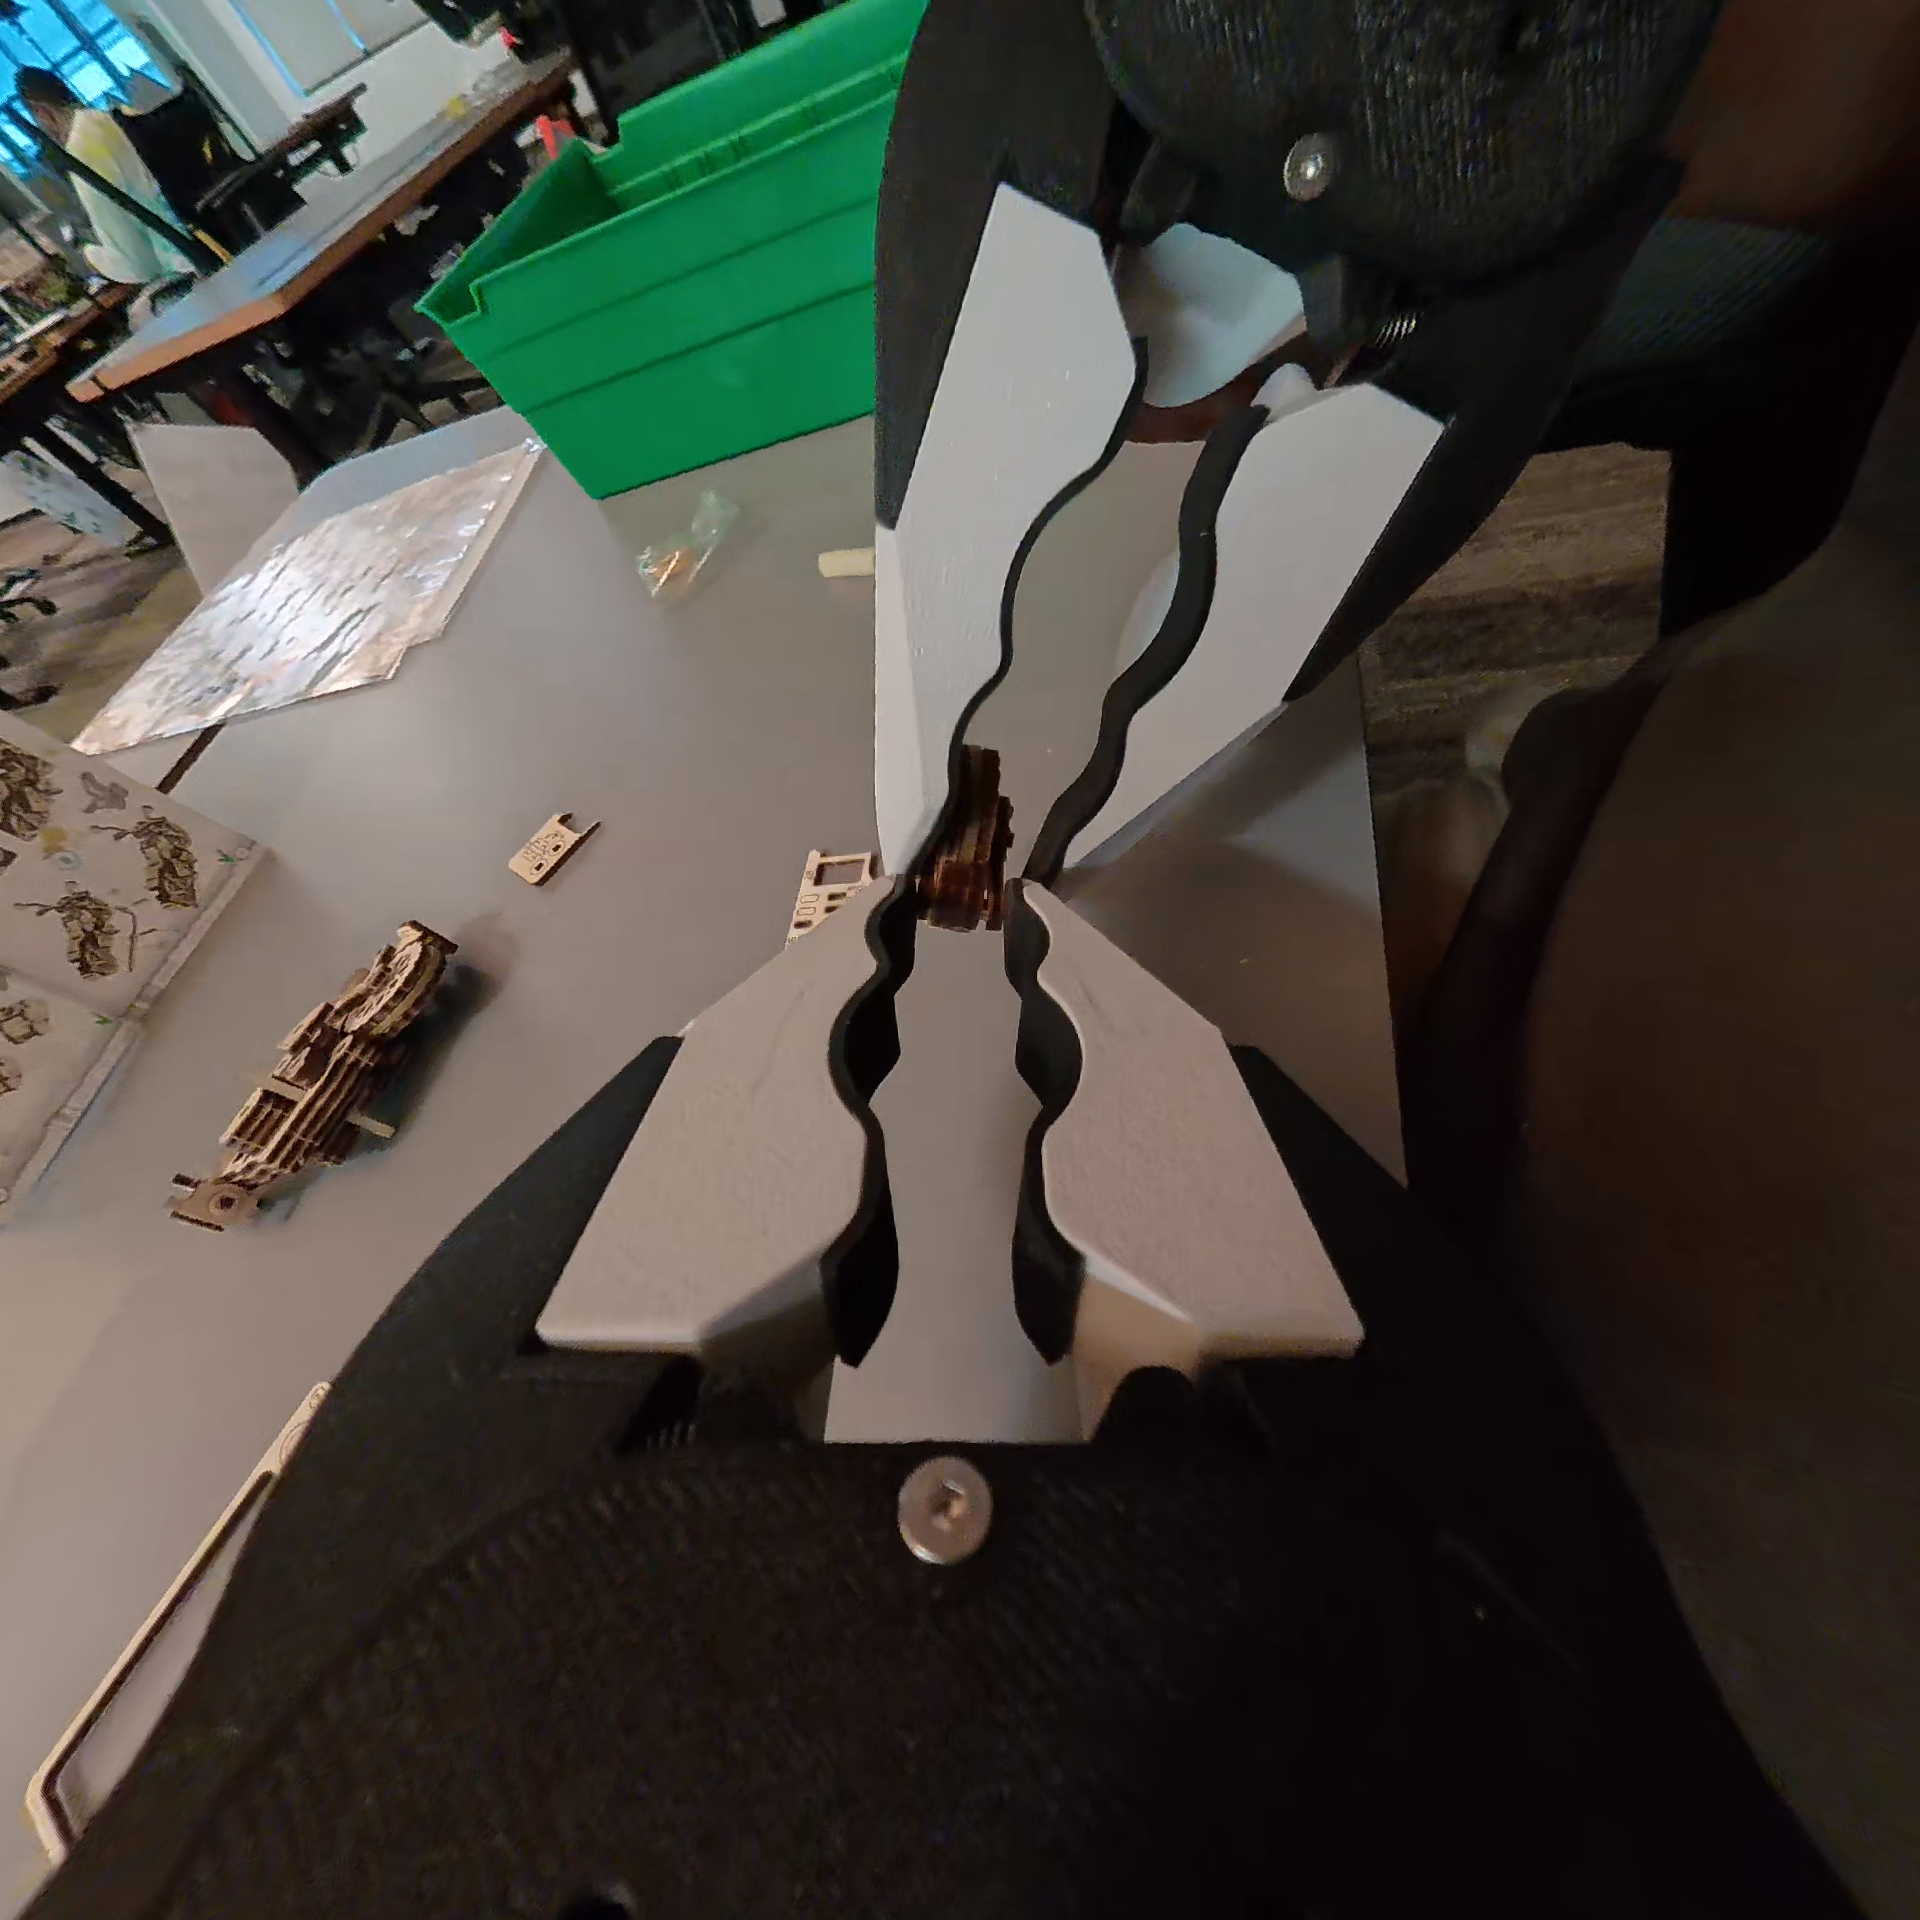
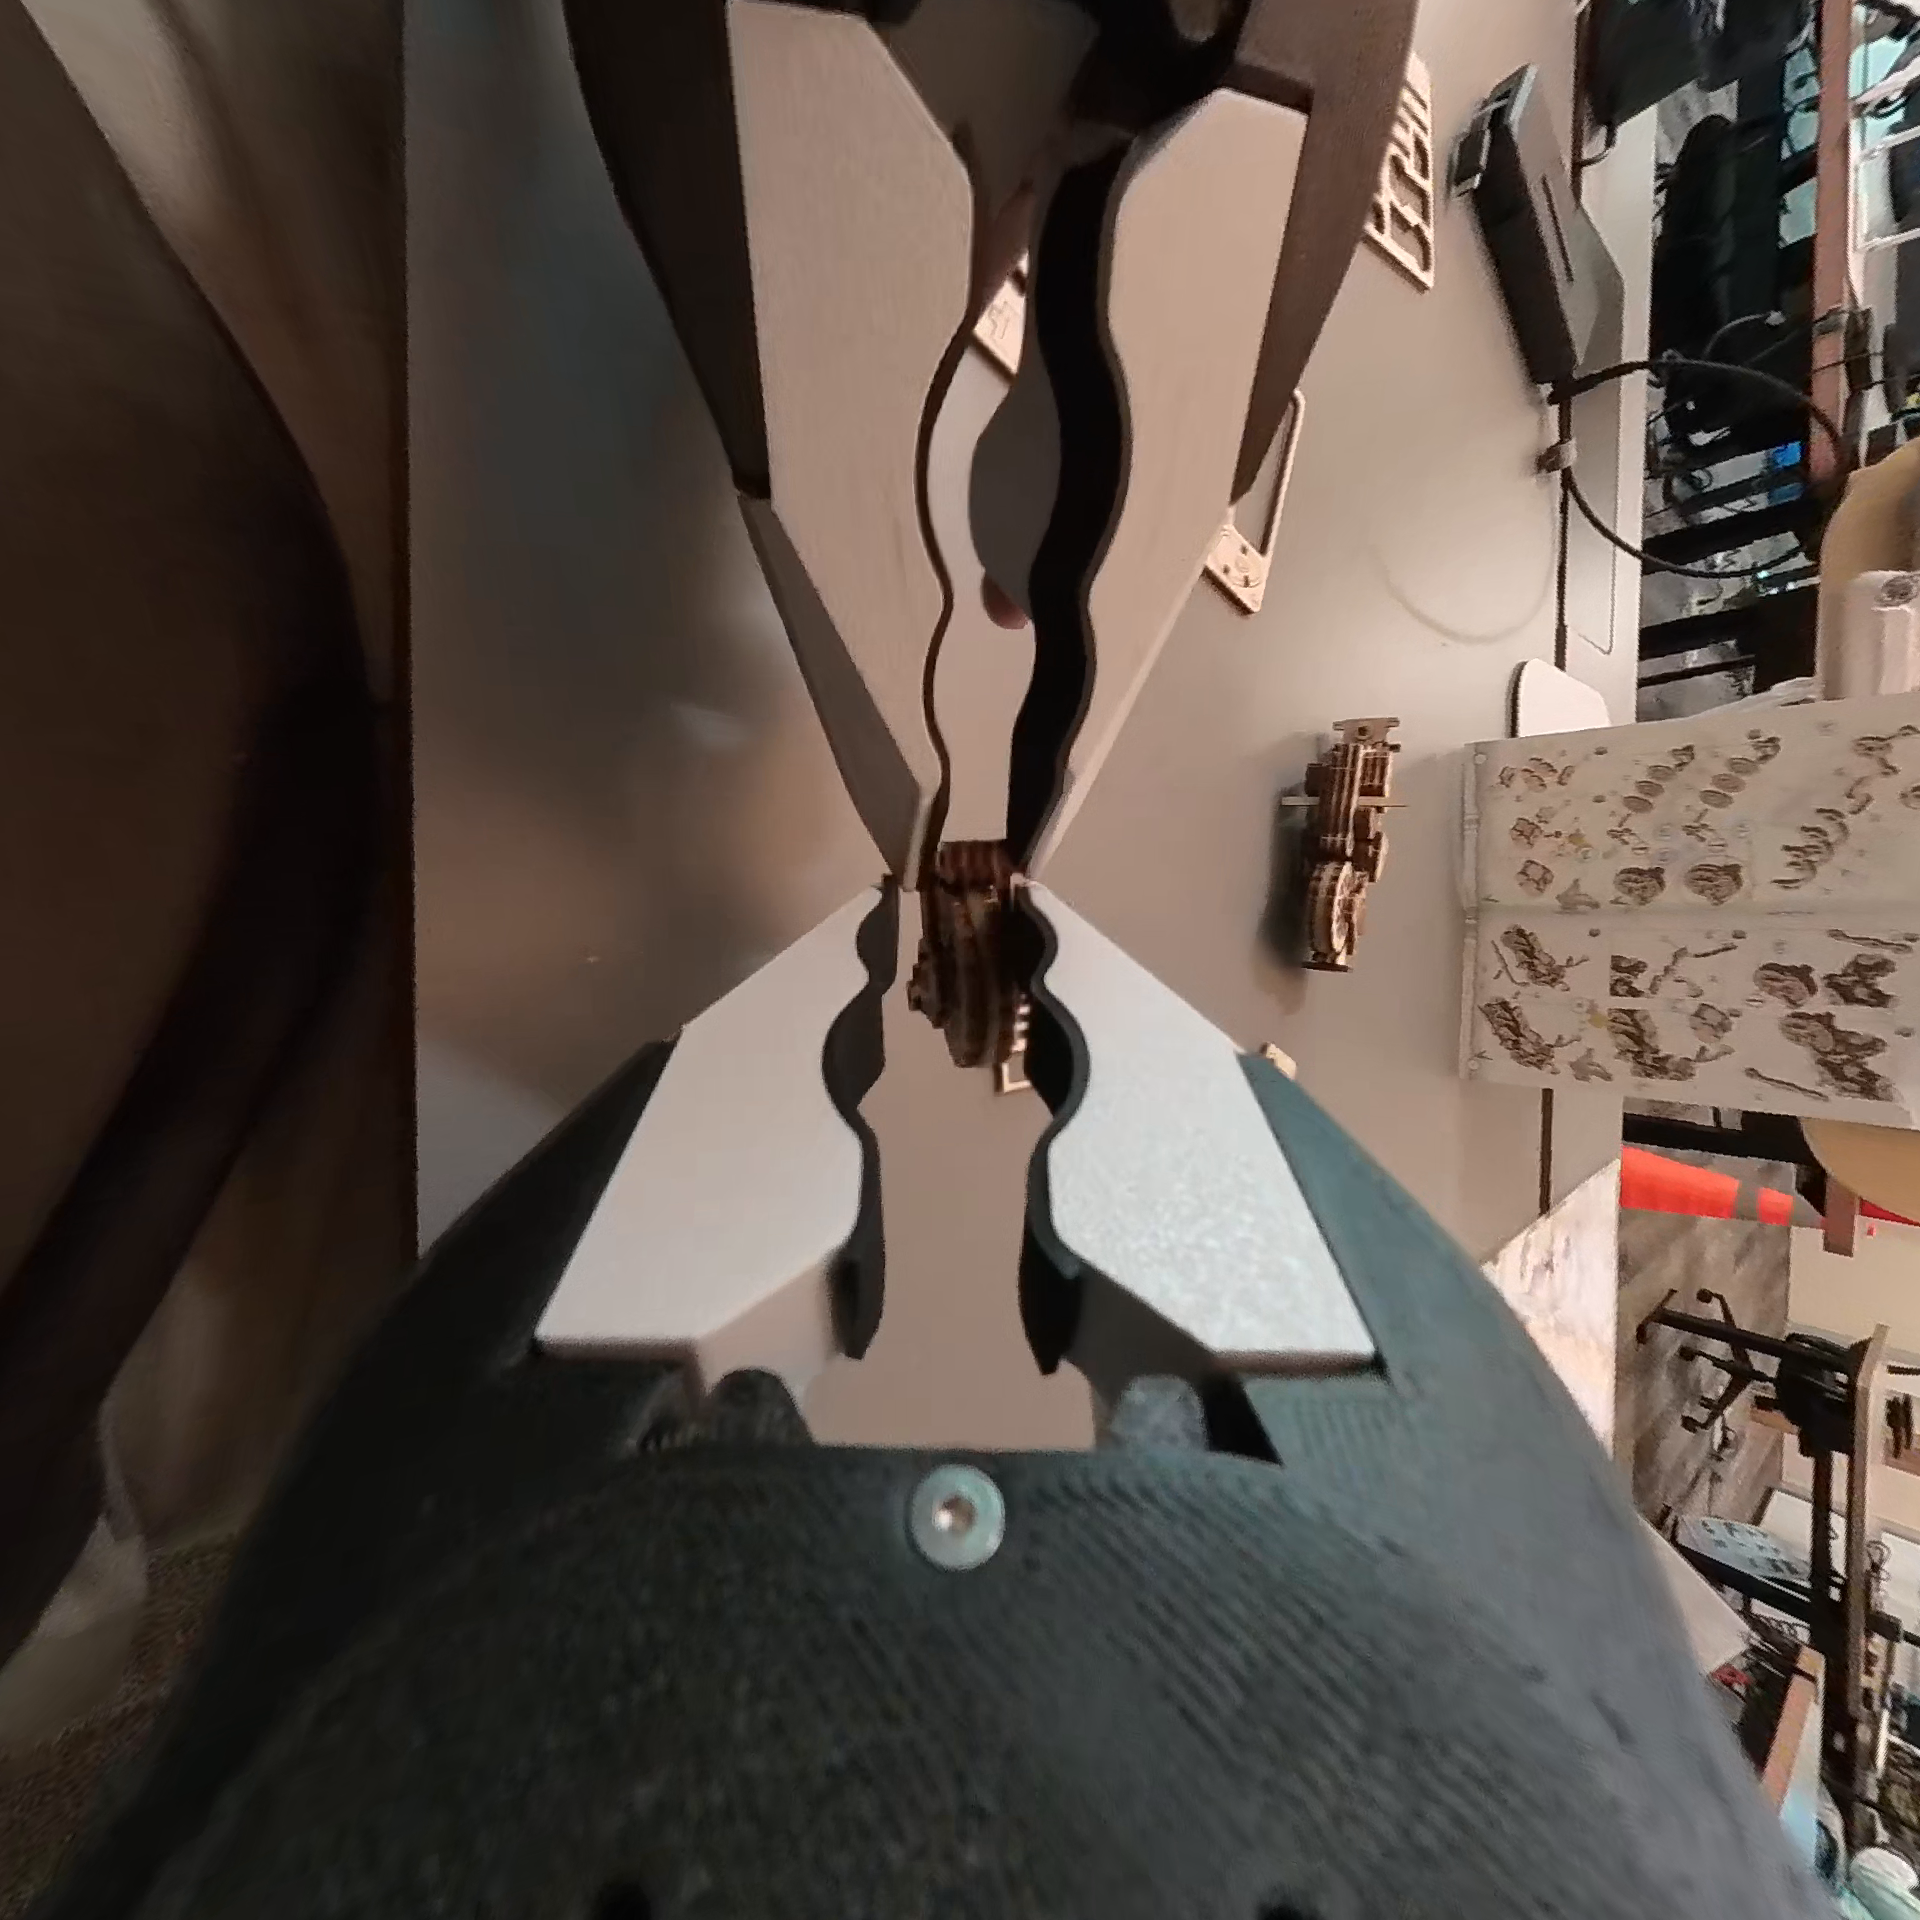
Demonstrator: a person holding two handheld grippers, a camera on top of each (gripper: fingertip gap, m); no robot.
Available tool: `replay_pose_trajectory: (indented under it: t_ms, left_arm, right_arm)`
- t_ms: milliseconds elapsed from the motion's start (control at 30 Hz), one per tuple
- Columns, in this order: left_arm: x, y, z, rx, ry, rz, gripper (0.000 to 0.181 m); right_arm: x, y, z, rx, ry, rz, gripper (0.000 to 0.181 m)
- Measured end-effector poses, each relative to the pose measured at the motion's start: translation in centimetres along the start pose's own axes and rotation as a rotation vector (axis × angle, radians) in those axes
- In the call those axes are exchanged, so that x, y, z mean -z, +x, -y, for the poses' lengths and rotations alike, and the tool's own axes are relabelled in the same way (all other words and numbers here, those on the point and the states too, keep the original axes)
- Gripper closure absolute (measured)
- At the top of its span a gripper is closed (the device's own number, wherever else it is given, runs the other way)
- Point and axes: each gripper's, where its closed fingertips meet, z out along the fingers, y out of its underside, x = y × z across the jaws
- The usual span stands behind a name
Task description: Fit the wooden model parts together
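You are holding a small stack of laser-cut brown plywood discs (image 1: 966, 862) in mid-air above the grey counter (image 1: 644, 727), on its near right side, pinched between two pairs of tongs meeting tip to tip. Your left tongs (image 1: 961, 914) are gripping its near end with only the tips closed on it, while the wavy black pads (image 1: 862, 1039) further back are standing apart. Your right tongs (image 2: 961, 904) are doing the same from the opposite side, the stack lying between their tips and reaching a little way back between the pads.

Judging by its look, this piece is light and stiff but brittle: the thin layers and scorched edges are likely to snap or split apart if you squeeze hard or twist. You are best gripping across the flat faces, close to the joint, and pushing straight along the axis.

The larger half-built wooden model (image 1: 332, 1049) is lying on the counter to the far left, near a printed instruction sheet (image 1: 73, 894). A small loose plywood tab (image 1: 551, 847) is resting beyond it.

At the far side, stacked green plastic bins (image 1: 686, 312) are sitting; you cannot tell what is inside them. A little clear bag of small parts (image 1: 686, 545) is lying just in front.
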Motion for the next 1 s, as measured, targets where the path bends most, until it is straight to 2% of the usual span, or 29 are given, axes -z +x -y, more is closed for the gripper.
replay_pose_trajectory:
  t_ms: [167, 300, 433, 633, 1000]
  left_arm:
    - [0.1, 0.0, 0.3, 0.072, 0.037, -0.024, 0.166]
    - [0.9, -0.7, 1.4, 0.242, 0.137, -0.09, 0.159]
    - [1.8, -0.5, 2.4, 0.356, 0.234, -0.207, 0.161]
    - [2.6, -0.8, 3.0, 0.399, 0.294, -0.249, 0.167]
    - [3.4, -0.2, 3.9, 0.461, 0.354, -0.335, 0.164]
  right_arm:
    - [0.1, 0.4, -0.1, -0.041, 0.032, 0.004, 0.165]
    - [1.1, 1.1, 0.9, -0.18, 0.165, 0.049, 0.165]
    - [1.8, 1.6, 1.2, -0.288, 0.269, 0.094, 0.167]
    - [2.7, 1.5, 2.2, -0.389, 0.407, 0.181, 0.166]
    - [3.6, 1.5, 3.3, -0.468, 0.523, 0.259, 0.167]
